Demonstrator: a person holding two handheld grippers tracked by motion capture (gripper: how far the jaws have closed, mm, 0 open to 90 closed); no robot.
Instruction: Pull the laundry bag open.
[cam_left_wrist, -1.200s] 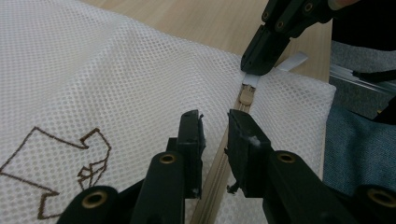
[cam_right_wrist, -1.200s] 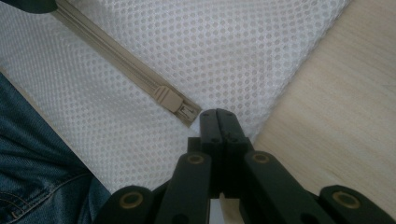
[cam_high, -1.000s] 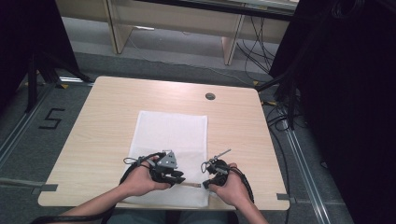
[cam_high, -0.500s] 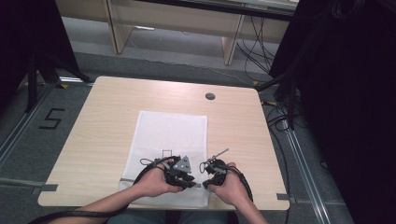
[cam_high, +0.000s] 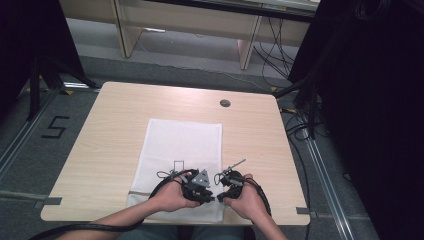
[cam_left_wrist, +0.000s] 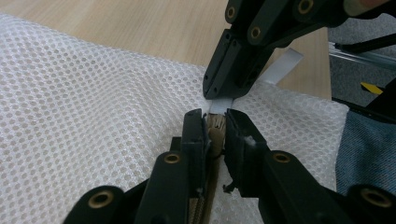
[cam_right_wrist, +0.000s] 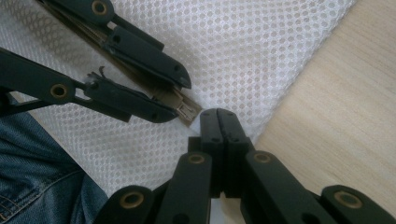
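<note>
White mesh bag (cam_high: 182, 150) lies flat on the table (cam_high: 110, 125), long axis running away from the person, near edge with the tan zipper (cam_left_wrist: 215, 128) at the table's front edge.

Left gripper (cam_left_wrist: 215, 122): jaws have just been closing and now stand a narrow gap apart either side of the zipper's end piece. Whether the pads press it yet I can't tell.

Right gripper (cam_right_wrist: 218, 116): jaws fully together, nipping the white tab (cam_left_wrist: 280, 67) at the bag's near right corner (tab pokes out behind the jaws in the left gripper view). Its tips sit just beside the left gripper's tips, almost touching.

Edges/room: both grippers (cam_high: 200, 182) (cam_high: 227, 181) work right at the front edge of the table, hands partly overhanging it. Denim (cam_right_wrist: 37, 154) shows just below the bag edge in the right gripper view, so nothing to spare toward the person. Bare wood to left, right and beyond the bag.

Count: one bag, one zipper, one tab, two grippers, two hands.

Around: round cable grommet (cam_high: 225, 103) in the tabletop well beyond the bag. Floor marked "5" (cam_high: 55, 127) off to the left, cables (cam_high: 272, 50) on the floor past the far right corner, wooden furniture legs (cam_high: 247, 47) behind. Nothing else on the tabletop; the only crowding is gripper against gripper.
</note>
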